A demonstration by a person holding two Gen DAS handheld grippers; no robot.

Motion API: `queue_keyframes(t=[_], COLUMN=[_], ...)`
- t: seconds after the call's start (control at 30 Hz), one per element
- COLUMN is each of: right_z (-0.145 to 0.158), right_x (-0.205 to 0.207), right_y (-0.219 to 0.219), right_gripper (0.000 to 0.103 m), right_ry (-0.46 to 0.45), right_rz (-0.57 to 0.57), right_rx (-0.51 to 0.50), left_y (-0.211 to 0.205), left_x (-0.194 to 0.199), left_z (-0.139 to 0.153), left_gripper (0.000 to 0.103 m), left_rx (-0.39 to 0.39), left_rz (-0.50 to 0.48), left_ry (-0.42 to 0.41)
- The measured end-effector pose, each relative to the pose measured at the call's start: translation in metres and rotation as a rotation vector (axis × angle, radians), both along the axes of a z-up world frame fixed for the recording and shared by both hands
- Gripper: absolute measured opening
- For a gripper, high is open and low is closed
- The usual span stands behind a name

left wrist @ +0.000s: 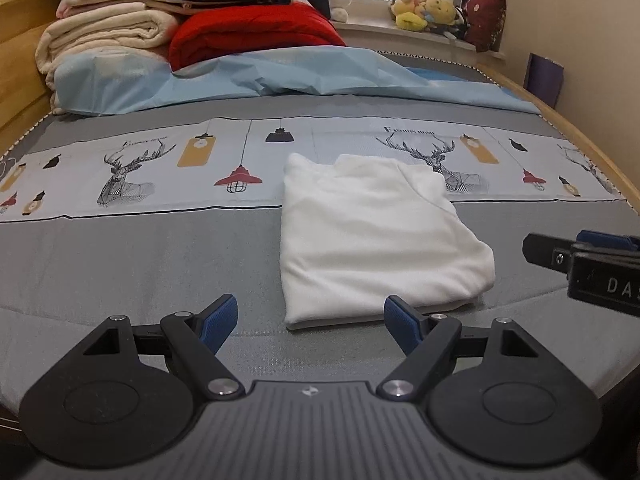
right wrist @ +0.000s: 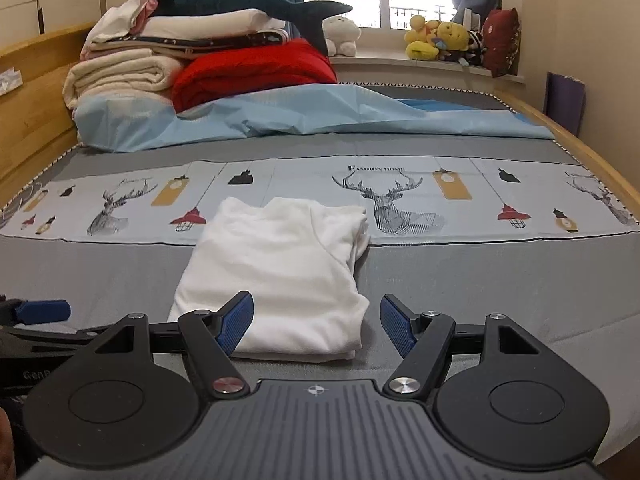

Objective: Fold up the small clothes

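1. Through your left wrist camera, the folded white garment lies centre-right of the frame on the grey bedspread. Its long axis runs from the bottom edge toward the top, the far end overlapping the printed deer-and-lantern band. Your left gripper stands wide apart and holds nothing, the garment's near edge just beyond its blue pads. Your right gripper pokes in at the right edge, clear of the cloth.

2. Through your right wrist camera, the same garment sits centre-left, long axis again running away from you, leaning slightly rightward at the far end. Your right gripper is spread open and grips nothing. In the upper part of the frame lie a light blue sheet, a red quilt, stacked cream blankets and a window sill with plush toys.
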State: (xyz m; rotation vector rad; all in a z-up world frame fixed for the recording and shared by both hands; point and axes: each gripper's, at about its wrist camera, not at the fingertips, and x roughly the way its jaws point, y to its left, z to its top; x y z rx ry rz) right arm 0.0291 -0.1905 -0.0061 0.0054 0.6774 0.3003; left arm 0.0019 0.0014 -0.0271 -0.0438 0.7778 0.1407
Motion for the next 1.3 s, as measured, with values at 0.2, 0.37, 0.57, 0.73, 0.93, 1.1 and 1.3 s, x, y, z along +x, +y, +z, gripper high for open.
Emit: queue_keyframes(t=[0.2,0.37,0.57,0.73,0.93,1.1,1.3], right_z=[0.000,0.001,0.000,0.000,0.000,0.001,0.000], right_x=[0.000,-0.002,-0.003,-0.004,-0.005,-0.006,-0.006], right_y=[-0.003,0.002,0.008,0.014,0.016,0.017,0.018], right_gripper=[0.072,0.072,0.072,0.072,0.072,0.072,0.072], right_ry=[-0.001,-0.013,-0.014,-0.017,-0.020,-0.022,-0.022], right_rz=[-0.001,0.020,0.043,0.061,0.072,0.077,0.076], right_rx=[0.000,-0.014,-0.023,-0.034,-0.036,-0.037,-0.038], left_y=[0.004,-0.003,-0.004,-0.004,-0.005,-0.007,-0.007], left_x=[0.003,0.002,0.001,0.001,0.002,0.002,0.003], left_z=[0.002,0.002,0.002,0.002,0.002,0.002,0.001], left_gripper=[0.084,0.084,0.085,0.085,0.085,0.085,0.085], left_rx=[-0.051,-0.043,-0.056,-0.060,-0.061,-0.060,-0.054], left_rz=[0.022,-0.008,-0.018,-0.025,-0.030,-0.031,-0.038], left_ry=[-0.007,-0.009,-0.010,-0.011,-0.010,-0.010,-0.006])
